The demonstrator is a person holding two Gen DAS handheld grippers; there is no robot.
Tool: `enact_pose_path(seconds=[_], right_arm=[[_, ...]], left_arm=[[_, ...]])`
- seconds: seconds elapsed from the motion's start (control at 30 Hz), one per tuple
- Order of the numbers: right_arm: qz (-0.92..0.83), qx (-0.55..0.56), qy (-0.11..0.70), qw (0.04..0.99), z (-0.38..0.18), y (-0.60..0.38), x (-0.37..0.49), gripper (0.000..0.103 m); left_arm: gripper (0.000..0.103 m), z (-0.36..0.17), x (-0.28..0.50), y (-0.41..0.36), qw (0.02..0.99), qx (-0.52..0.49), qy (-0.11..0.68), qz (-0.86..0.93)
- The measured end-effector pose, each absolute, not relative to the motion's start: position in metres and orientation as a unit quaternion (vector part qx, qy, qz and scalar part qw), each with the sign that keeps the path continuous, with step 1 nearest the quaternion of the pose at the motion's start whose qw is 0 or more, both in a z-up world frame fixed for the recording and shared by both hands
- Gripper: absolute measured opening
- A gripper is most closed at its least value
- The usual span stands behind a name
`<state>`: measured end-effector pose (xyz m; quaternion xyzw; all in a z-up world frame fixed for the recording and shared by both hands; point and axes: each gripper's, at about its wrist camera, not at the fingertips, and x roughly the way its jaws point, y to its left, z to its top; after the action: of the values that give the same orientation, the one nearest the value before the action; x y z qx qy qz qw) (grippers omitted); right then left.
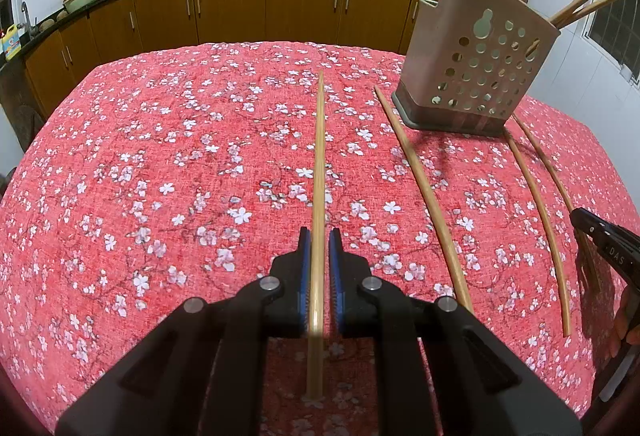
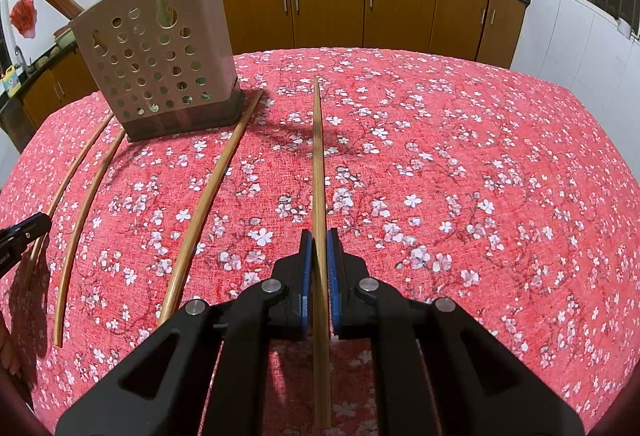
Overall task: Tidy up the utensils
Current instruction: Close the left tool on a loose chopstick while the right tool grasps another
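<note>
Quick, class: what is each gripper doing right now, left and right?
Left gripper: shut on a chopstick.
Right gripper: shut on another chopstick.

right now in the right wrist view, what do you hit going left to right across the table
left tongs → curved chopstick → utensil holder → straighter chopstick → chopstick clamped in the right tongs → bare floral tablecloth
</note>
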<state>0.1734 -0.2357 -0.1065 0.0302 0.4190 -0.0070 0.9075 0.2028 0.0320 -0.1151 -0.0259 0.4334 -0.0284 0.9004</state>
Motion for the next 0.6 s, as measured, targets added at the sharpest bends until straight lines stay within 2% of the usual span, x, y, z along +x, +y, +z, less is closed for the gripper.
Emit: enact_pose_path(seconds=[0.6], right_arm=[[0.004,0.042,0.421,0.906,-0.110,-0.237,0.158,0.008]], left_arm=[[0.011,-0.114,0.194,0.027,0.901,-0.008,0.433,-0.023]])
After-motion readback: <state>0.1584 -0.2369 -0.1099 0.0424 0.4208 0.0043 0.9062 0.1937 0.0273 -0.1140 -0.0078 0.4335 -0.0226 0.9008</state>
